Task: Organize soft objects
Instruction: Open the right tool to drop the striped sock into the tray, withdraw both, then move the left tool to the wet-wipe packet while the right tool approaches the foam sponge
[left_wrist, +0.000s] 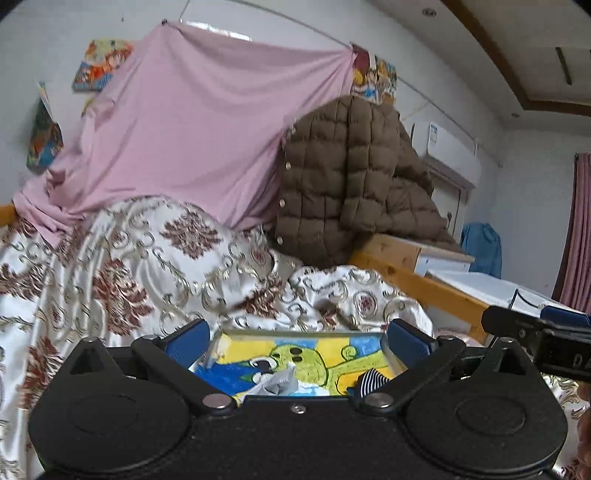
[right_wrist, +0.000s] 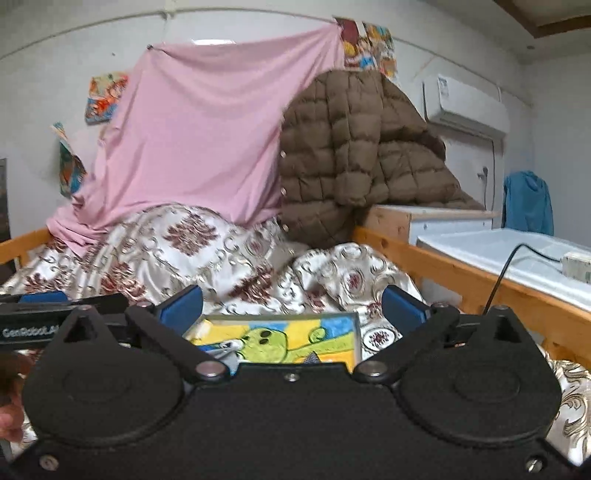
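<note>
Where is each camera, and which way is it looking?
Left wrist: sits on the left tool, looking level over the tray to the quilt and coat; the right tool shows beside it.
Right wrist: sits on the right tool, facing the same way; the left tool and a hand show.
Both share the tray, quilt, coat and pink sheet.

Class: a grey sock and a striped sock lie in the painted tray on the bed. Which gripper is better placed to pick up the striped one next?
Probably the left gripper. Its view shows the striped sock clearly in the tray, near its right finger; the right gripper, also open, barely sees it.
</note>
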